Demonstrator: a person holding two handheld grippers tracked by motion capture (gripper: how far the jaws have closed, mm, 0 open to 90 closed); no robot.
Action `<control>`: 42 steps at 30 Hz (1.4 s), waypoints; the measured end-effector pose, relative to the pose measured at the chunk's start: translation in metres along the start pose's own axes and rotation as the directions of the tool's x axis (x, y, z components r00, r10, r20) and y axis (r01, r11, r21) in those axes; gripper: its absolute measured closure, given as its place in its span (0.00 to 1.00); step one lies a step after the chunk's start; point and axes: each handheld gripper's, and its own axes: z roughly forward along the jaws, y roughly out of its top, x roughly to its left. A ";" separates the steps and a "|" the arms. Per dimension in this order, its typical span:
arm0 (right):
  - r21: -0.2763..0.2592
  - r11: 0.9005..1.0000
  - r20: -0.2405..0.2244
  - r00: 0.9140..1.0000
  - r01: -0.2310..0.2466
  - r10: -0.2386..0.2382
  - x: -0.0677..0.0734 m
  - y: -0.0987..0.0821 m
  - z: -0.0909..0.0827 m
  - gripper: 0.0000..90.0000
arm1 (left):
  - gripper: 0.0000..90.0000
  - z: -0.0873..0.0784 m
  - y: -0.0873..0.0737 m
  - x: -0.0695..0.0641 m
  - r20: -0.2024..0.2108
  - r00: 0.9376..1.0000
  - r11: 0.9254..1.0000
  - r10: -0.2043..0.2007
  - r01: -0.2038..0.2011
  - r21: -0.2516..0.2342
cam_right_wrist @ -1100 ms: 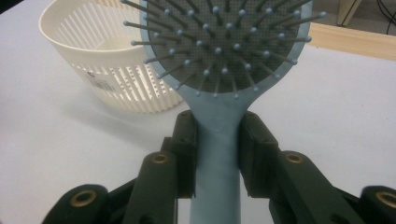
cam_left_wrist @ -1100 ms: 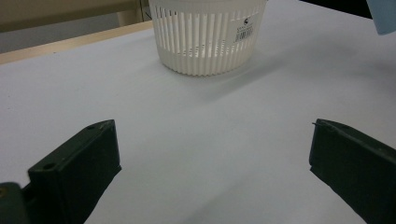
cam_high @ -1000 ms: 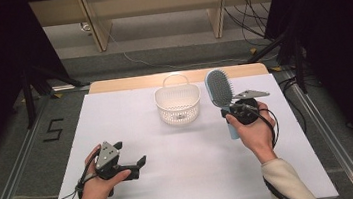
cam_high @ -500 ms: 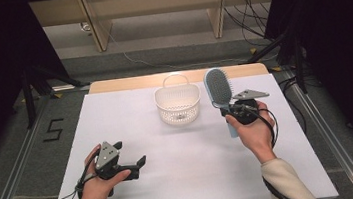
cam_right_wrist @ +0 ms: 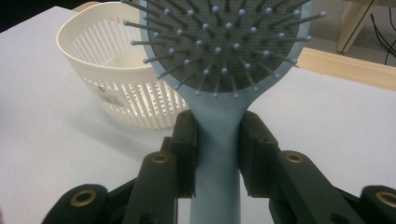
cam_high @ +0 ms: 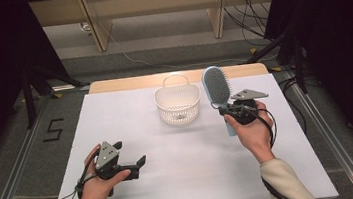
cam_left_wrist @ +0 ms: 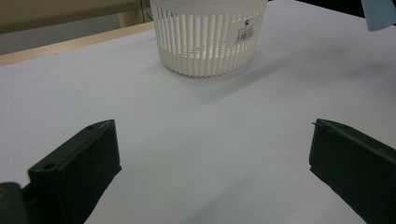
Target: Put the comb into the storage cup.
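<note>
One camera is looking forward and down on my surface (cam_high: 132, 129) from above my side. Another is riding my left tool (cam_left_wrist: 210, 154), skimming low toward the white basket (cam_left_wrist: 210, 37). A third is riding my right tool (cam_right_wrist: 217, 154), sitting very close to the hairbrush (cam_right_wrist: 219, 42); all three are sharing that basket.

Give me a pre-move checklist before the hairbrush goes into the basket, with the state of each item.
1. Grip: right gripper clamps the light blue plastic hairbrush by its handle, fingers on both sides: ok.
2. Brush clear of the table, held up with its bristle head on top: ok.
3. White slotted plastic basket upright, opening facing up: ok.
4. Basket empty: cannot tell, the bottom is partly hidden.
5. Left gripper open, low over the white table, apart from the basket: ok.
6. Path from brush to basket free of other things: ok.
</note>
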 end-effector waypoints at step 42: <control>-0.073 0.997 -0.037 0.999 0.022 -0.025 0.008 0.007 0.001 0.78 | 0.01 0.000 0.000 0.000 -0.001 1.000 1.000 0.001 -0.001 0.000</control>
